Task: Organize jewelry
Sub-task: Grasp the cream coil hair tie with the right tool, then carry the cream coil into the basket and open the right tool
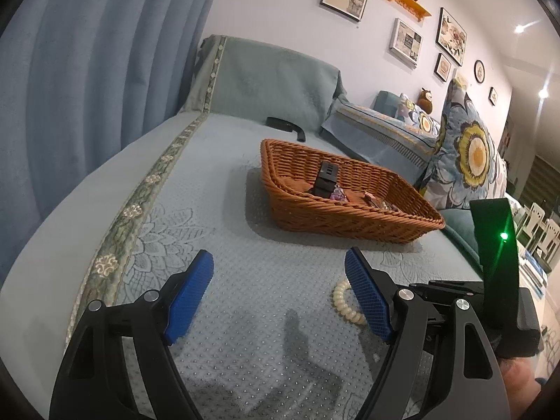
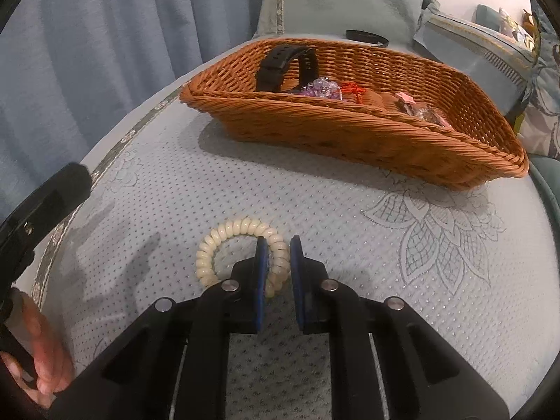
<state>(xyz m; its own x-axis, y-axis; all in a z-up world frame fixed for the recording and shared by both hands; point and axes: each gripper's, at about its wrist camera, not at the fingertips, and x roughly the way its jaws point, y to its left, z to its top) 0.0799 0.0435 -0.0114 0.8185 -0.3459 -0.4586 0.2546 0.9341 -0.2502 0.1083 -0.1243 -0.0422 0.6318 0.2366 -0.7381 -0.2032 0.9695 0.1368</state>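
A cream spiral bracelet (image 2: pixel 224 241) lies on the pale blue bed cover. My right gripper (image 2: pixel 278 245) is closed around its right side, the blue pads pinching the coil. The bracelet also shows in the left wrist view (image 1: pixel 344 302), partly behind my left gripper's right pad. My left gripper (image 1: pixel 280 262) is open and empty, low over the cover. A brown wicker basket (image 2: pixel 350 133) stands beyond, holding a black watch (image 2: pixel 283 66), purple beads (image 2: pixel 322 87), a red piece (image 2: pixel 351 89) and a pink piece (image 2: pixel 407 101).
The basket (image 1: pixel 336 217) sits mid-bed. A black curved object (image 1: pixel 287 126) lies behind it near the headboard cushion. Floral pillows (image 1: pixel 469 154) line the right side. A blue curtain (image 1: pixel 87 70) hangs on the left. The bed edge drops off at right.
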